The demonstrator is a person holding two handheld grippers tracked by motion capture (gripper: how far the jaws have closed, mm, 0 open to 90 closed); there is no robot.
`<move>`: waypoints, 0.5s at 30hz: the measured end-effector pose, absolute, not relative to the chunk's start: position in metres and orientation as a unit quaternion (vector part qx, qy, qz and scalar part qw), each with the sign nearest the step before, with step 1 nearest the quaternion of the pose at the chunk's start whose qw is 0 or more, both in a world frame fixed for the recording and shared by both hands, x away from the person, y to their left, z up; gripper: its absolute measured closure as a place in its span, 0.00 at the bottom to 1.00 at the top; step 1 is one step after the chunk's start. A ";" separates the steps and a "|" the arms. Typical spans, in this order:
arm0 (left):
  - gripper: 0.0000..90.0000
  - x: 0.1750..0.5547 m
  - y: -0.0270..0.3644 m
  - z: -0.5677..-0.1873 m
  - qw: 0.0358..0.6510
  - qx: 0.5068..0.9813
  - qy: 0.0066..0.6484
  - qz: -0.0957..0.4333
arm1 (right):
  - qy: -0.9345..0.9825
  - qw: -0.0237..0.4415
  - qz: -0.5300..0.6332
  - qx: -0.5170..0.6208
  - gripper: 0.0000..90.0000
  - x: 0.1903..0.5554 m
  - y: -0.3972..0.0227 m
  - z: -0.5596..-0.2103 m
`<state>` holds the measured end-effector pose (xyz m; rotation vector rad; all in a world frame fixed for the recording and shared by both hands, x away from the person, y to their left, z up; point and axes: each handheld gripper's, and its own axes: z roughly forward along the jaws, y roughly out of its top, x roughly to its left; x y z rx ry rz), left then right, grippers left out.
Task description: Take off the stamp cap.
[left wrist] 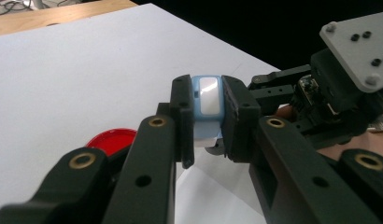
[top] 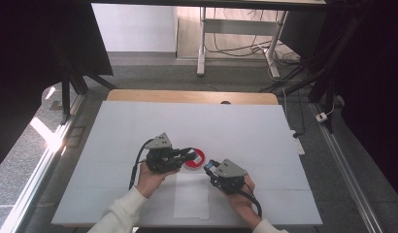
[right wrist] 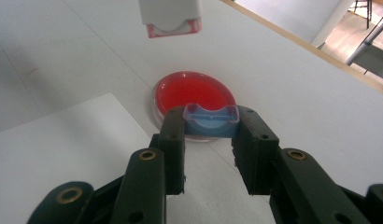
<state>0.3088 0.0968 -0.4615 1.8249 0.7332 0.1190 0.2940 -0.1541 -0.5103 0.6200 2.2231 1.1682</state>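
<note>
My table [top: 139,94] has a wooden top under a white cover [top: 245,131]. A red round dish [top: 196,159] lies flat on the cover, just beside a white sheet of paper [top: 192,196].

A small light-blue plastic case [left wrist: 207,105] with a pale window stands upright, pinched at its sides; a second light-blue piece [right wrist: 211,120] with a curved notch is held above the round red dish [right wrist: 192,93] on the white table.
</note>
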 end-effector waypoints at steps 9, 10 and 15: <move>0.84 0.307 0.098 -0.459 0.555 0.771 0.309 0.052 | 0.827 0.266 0.435 0.236 0.72 0.295 -0.169 -0.512; 0.84 0.307 0.098 -0.459 0.555 0.770 0.309 0.052 | 0.827 0.267 0.435 0.236 0.72 0.294 -0.172 -0.512; 0.84 0.308 0.097 -0.460 0.554 0.771 0.311 0.052 | 0.823 0.265 0.436 0.250 0.72 0.294 -0.187 -0.510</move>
